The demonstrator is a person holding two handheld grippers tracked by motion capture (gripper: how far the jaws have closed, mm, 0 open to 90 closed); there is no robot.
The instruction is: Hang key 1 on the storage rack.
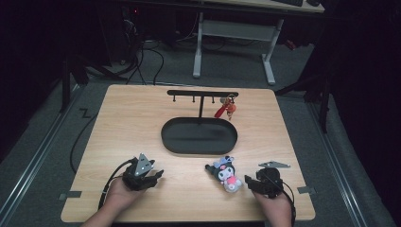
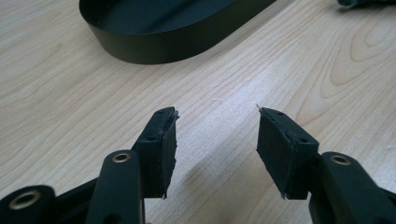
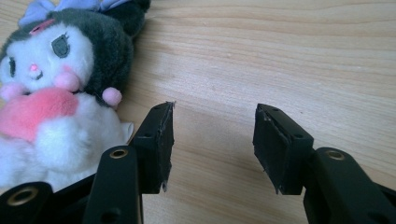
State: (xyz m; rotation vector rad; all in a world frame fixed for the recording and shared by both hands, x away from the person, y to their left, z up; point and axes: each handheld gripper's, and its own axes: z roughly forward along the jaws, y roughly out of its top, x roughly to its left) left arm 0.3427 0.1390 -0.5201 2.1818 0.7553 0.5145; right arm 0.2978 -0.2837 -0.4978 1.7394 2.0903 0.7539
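A small plush doll (image 1: 227, 174) with a dark hood, purple bow and pink heart lies on the wooden table (image 1: 132, 127) near the front right. In the right gripper view the plush doll (image 3: 51, 93) lies just left of my jaws. My right gripper (image 1: 248, 182) rests beside it, open and holding nothing; the right gripper (image 3: 214, 140) has bare wood between its pads. My left gripper (image 1: 158, 176) sits at the front left, open and empty; in its own view the left gripper (image 2: 217, 142) points toward the black oval tray (image 2: 154, 42). A red keychain (image 1: 226, 109) hangs from the black rack (image 1: 202, 93).
The black oval tray (image 1: 170, 142) forms the rack's base in the table's middle. The rack's other hooks are bare. Behind the table stand a white desk frame (image 1: 269, 61) and cables on the grey floor. Tape marks (image 1: 70, 194) sit at the table's front corners.
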